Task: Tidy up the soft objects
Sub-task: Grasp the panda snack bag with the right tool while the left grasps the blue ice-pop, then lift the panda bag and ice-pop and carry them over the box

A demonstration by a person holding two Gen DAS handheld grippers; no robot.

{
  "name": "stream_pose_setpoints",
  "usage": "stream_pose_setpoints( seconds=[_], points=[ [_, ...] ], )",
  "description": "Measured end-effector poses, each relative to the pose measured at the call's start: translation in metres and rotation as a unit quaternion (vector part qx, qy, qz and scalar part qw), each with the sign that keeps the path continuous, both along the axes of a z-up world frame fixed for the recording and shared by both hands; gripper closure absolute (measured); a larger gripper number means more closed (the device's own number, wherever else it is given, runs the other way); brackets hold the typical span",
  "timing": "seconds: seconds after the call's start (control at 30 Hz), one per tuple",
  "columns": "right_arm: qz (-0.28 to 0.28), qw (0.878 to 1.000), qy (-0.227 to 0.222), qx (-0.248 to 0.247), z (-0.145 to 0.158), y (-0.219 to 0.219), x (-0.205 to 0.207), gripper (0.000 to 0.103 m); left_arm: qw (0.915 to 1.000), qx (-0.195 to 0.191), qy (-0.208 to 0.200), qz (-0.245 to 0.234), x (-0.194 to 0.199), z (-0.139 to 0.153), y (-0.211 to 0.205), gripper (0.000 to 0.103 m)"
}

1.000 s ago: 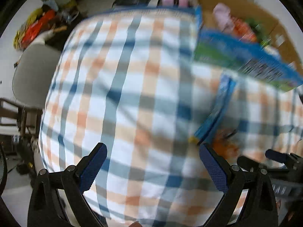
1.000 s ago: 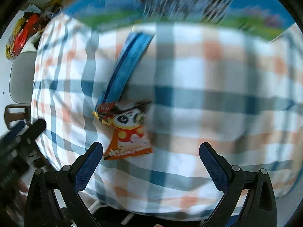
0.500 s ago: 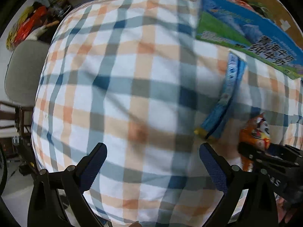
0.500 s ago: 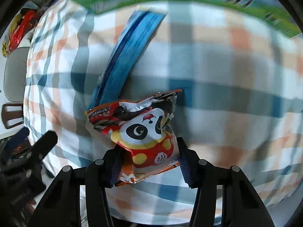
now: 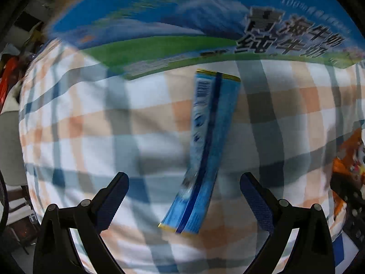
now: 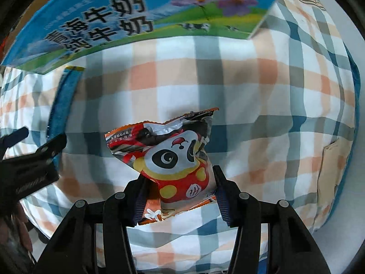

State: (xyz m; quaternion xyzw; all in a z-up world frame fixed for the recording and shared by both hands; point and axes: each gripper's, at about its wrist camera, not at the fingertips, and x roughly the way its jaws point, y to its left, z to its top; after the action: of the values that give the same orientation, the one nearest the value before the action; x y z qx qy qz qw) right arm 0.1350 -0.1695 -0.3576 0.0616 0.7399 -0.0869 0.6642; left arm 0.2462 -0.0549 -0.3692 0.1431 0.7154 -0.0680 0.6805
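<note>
Since a second earlier, the right gripper (image 6: 180,194) had pinched the light, crinkly panda snack bag (image 6: 173,159); the left gripper (image 5: 184,196) gaped over the floppy blue packet (image 5: 205,150), best taken mid-length.

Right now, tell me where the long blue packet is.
In the left wrist view, the long blue packet lies on the checked cloth, ahead between the open left gripper fingers, below the milk carton.

Milk carton (image 5: 173,34) walls off far side; blue packet (image 5: 205,150) lies between left claw (image 5: 184,201) fingers; checkered cloth (image 5: 91,123) leftward bare.
</note>
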Motion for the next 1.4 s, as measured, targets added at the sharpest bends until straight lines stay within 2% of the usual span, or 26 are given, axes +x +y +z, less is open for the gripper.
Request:
stream_pose_setpoints(
  seconds=[0.13,0.33,0.43,0.5,0.53,0.57,0.6,0.7,0.8,0.97,1.13,1.27,1.4],
  points=[
    [-0.003,1.0,0.003,-0.001,-0.003,-0.002,-0.001,0.048,0.9997,-0.008,0.02,-0.011,0.011,-0.015,-0.01,0.003],
    [-0.004,1.0,0.004,0.006,-0.008,-0.007,0.013,0.048,0.9988,-0.036,0.034,-0.003,0.015,-0.021,-0.009,0.02],
    [-0.001,1.0,0.006,0.008,-0.007,-0.001,0.021,0.048,0.9982,-0.049,0.035,0.005,0.012,-0.018,-0.005,0.039],
    [-0.002,1.0,0.01,0.015,-0.007,0.0,0.019,0.048,0.9976,-0.056,0.037,0.014,0.009,-0.013,-0.002,0.063],
    [-0.002,1.0,0.014,0.019,-0.008,-0.001,0.017,0.048,0.9969,-0.063,0.041,0.024,0.006,-0.01,0.003,0.069],
    [-0.001,1.0,0.016,0.023,-0.01,0.0,0.013,0.048,0.9959,-0.071,0.045,0.033,0.004,-0.007,0.005,0.079],
    [0.0,0.999,0.019,0.027,-0.012,-0.002,0.012,0.048,0.9944,-0.081,0.051,0.044,0.001,-0.005,0.009,0.082],
    [0.009,0.999,0.031,0.031,-0.016,0.003,0.008,0.048,0.9869,-0.11,0.078,0.089,-0.013,-0.001,0.024,0.083],
    [0.02,0.998,0.046,0.028,-0.024,0.008,0.006,0.048,0.9826,-0.119,0.089,0.111,-0.024,-0.003,0.036,0.083],
    [0.036,0.997,0.064,0.02,-0.041,0.014,0.009,0.047,0.9831,-0.111,0.09,0.115,-0.027,-0.014,0.04,0.08],
    [0.038,0.996,0.079,0.017,-0.054,0.016,0.015,0.046,0.987,-0.094,0.079,0.104,-0.023,-0.013,0.021,0.08],
    [0.031,0.997,0.072,0.017,-0.052,0.02,0.016,0.047,0.9874,-0.093,0.072,0.106,-0.033,-0.011,0.011,0.082],
    [0.021,0.998,0.061,0.025,-0.044,0.012,0.008,0.048,0.988,-0.094,0.065,0.104,-0.049,0.003,0.004,0.085]
  ],
)
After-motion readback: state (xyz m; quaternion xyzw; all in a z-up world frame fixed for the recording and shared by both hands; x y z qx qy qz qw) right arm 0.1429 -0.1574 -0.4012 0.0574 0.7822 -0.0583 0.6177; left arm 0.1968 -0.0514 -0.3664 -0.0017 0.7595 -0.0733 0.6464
